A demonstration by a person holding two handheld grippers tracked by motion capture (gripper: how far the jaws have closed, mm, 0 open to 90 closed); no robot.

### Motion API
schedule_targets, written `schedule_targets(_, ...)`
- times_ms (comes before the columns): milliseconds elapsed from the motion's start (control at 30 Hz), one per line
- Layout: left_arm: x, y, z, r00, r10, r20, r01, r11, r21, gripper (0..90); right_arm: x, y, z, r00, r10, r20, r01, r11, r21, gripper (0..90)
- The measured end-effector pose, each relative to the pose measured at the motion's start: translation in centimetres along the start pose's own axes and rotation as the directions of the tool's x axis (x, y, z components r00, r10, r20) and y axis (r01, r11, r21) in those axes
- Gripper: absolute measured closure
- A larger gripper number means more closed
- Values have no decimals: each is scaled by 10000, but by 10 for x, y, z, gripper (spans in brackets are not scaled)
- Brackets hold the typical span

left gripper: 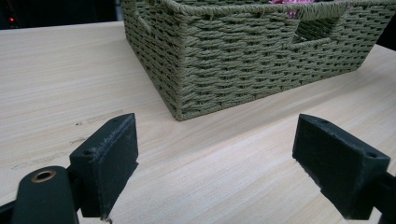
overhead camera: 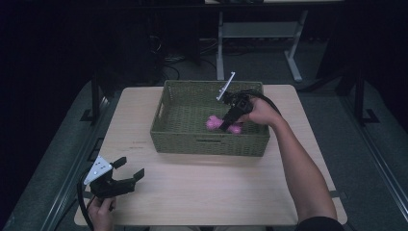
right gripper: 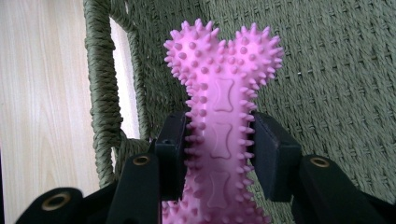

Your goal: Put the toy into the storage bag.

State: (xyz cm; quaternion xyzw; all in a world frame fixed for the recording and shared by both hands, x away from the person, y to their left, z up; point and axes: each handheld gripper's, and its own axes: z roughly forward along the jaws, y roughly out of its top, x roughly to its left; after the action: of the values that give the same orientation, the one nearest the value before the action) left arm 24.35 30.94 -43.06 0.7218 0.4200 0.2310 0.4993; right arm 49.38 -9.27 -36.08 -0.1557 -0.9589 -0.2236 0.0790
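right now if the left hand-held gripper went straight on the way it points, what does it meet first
Probably the near corner of the green woven basket. The left hand-held gripper is open, with bare wooden table between; depth is uncertain.

I see the basket (overhead camera: 210, 118) standing on the table (overhead camera: 211, 192) toward its far side, about midway across, and the bone-shaped toy (overhead camera: 223, 125) sits inside it, right of its middle and near its front wall. My right gripper (overhead camera: 228, 121) reaches into the basket from the right and has the toy between its jaws, which press on the shaft from both sides. My left gripper (overhead camera: 129, 167) is well apart from all that, over the table's near left corner, in front and to the left of the basket.
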Motion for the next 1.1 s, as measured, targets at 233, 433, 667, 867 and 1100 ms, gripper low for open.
schedule_targets(233,0,0,0,10000,-10,27,10,10000,-13,138,-3,-4,9,9997,207,-113,-207,9998,68,574)
schedule_targets(433,0,0,0,10000,24,33,-24,10000,7,138,-5,-6,12,9994,322,-151,-321,9995,83,570)
schedule_targets(667,0,0,1,10000,13,53,-13,10000,1,138,-6,-9,6,9981,606,-148,-611,9976,-334,505)
schedule_targets(867,0,0,3,10000,36,87,-37,9999,112,138,-4,-12,0,9976,699,14,-698,9966,-437,468)
schedule_targets(1100,-1,1,3,9999,79,121,-80,10000,59,138,1,-15,-10,9974,682,231,-669,9964,-523,413)
